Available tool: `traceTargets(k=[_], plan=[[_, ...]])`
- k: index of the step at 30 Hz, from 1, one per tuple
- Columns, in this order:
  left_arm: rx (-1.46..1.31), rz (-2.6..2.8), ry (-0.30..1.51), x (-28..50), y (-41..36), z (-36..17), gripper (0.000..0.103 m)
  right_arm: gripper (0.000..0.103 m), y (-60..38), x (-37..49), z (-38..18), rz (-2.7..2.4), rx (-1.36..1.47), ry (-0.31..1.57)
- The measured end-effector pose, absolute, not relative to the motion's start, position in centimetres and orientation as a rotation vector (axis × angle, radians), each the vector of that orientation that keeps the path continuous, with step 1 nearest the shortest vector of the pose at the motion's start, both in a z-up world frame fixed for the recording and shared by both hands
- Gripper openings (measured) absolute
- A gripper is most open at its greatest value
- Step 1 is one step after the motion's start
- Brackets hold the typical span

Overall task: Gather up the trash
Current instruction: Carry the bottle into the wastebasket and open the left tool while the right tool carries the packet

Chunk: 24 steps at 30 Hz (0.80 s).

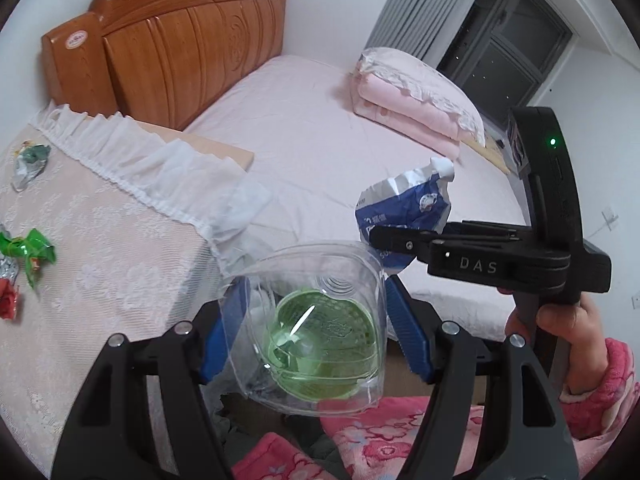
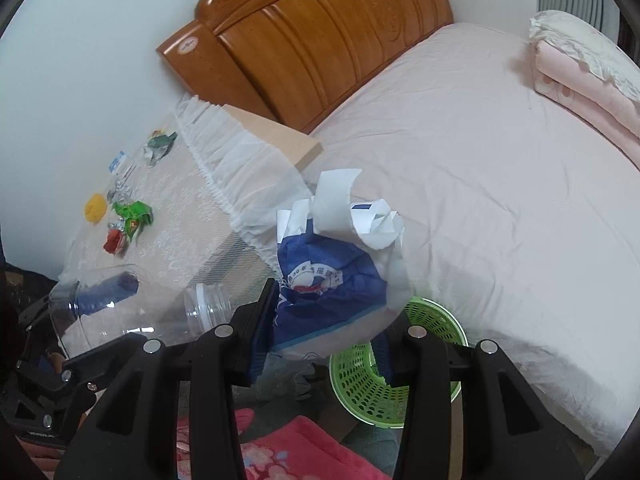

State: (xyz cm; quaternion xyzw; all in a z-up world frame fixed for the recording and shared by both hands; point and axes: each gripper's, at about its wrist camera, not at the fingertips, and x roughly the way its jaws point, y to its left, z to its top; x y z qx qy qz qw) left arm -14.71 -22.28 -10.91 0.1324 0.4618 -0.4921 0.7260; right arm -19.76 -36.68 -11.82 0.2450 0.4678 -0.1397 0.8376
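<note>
Left wrist view: left gripper (image 1: 316, 328) clamps clear plastic bottle (image 1: 308, 332); right gripper (image 2: 324, 316) pinches crumpled blue-white pouch (image 2: 332, 276) above green perforated basket (image 2: 360, 384).

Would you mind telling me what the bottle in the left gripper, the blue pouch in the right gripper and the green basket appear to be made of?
Bottle: clear, glossy thin plastic; the basket shows through it.
Blue pouch: probably printed plastic film or coated paper; it is creased and crumpled, with a white inner side.
Green basket: moulded plastic with a perforated, even-coloured wall.
</note>
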Motion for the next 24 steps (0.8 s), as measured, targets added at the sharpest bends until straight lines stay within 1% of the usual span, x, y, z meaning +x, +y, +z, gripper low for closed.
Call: traceTargets(k=[6, 12, 19, 20, 22, 23, 24], plan=[[0.454, -1.136, 1.076, -17.2, -26.3, -15.4, 0.067, 0.045, -39.3, -23.1, -12.8, -0.344, 0.543, 1.001], [0.507, -1.142, 1.172, -19.5, -29.3, -19.8, 0.067, 0.045, -41.2, -25.1, -13.9, -0.357, 0.569, 1.027], [0.537, -1.132, 1.248, -21.3, -30.6, -22.6, 0.068, 0.045, -41.8, -26.0, -14.7, -0.342, 0.569, 1.048], [0.545, -1.125, 1.258, -21.4, -30.8, -22.9, 0.069, 0.045, -41.8, -26.0, -14.7, -0.340, 0.569, 1.049], [0.572, -1.099, 1.271, -21.7, -31.1, -23.4, 0.084, 0.045, -41.8, -26.1, -14.8, -0.338, 0.570, 1.048], [0.580, -1.077, 1.266, -21.7, -31.1, -23.5, 0.093, 0.046, -41.8, -26.2, -14.8, -0.337, 0.571, 1.045], [0.586, -1.064, 1.258, -21.8, -31.0, -23.4, 0.094, 0.046, -41.9, -26.2, -14.8, -0.336, 0.572, 1.043]])
